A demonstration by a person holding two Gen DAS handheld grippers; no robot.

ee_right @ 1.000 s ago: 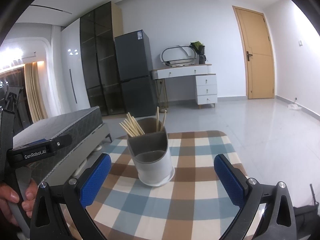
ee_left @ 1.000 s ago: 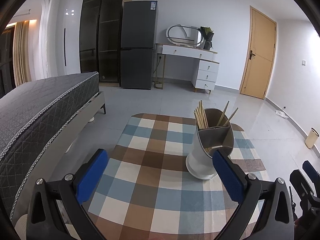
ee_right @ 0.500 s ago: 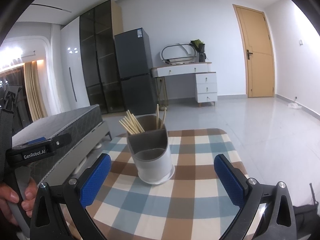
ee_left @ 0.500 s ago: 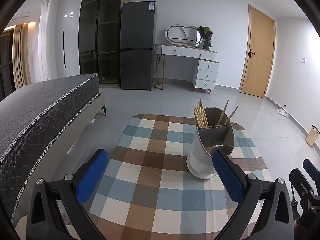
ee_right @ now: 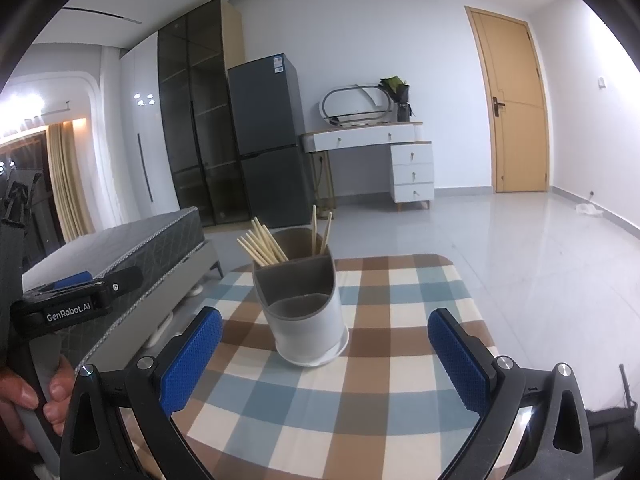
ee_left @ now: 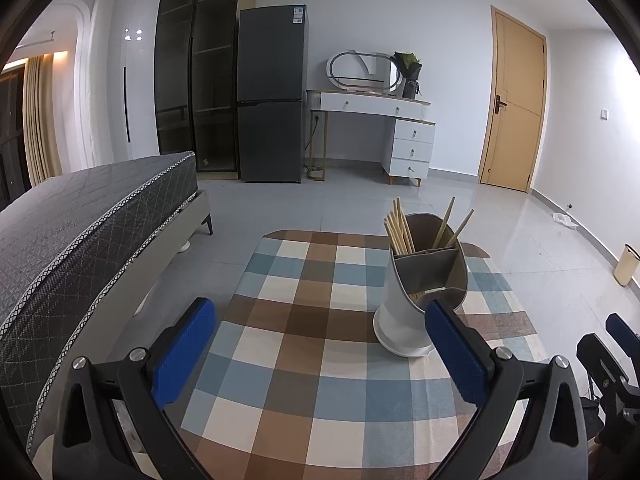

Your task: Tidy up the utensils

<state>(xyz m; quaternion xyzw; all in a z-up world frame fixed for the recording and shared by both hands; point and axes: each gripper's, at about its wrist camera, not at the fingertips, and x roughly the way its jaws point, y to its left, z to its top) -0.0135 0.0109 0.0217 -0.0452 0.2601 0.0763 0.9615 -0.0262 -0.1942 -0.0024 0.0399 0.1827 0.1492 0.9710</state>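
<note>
Checked tablecloth [ee_left: 304,344] w/ holder [ee_right: 304,312] on it, chopsticks [ee_right: 262,246] in back slots (front empty). Both my tongs spread, empty; approach holder square.

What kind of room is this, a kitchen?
More likely a bedroom or studio flat: a bed on one side, a dressing table with a mirror on the far wall, and a fridge beside it.

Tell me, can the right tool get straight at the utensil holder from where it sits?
Probably yes. The right tool is open, and the utensil holder stands upright on the checked cloth just ahead between its fingers, with nothing in between. The left tool is off to the side.
</note>
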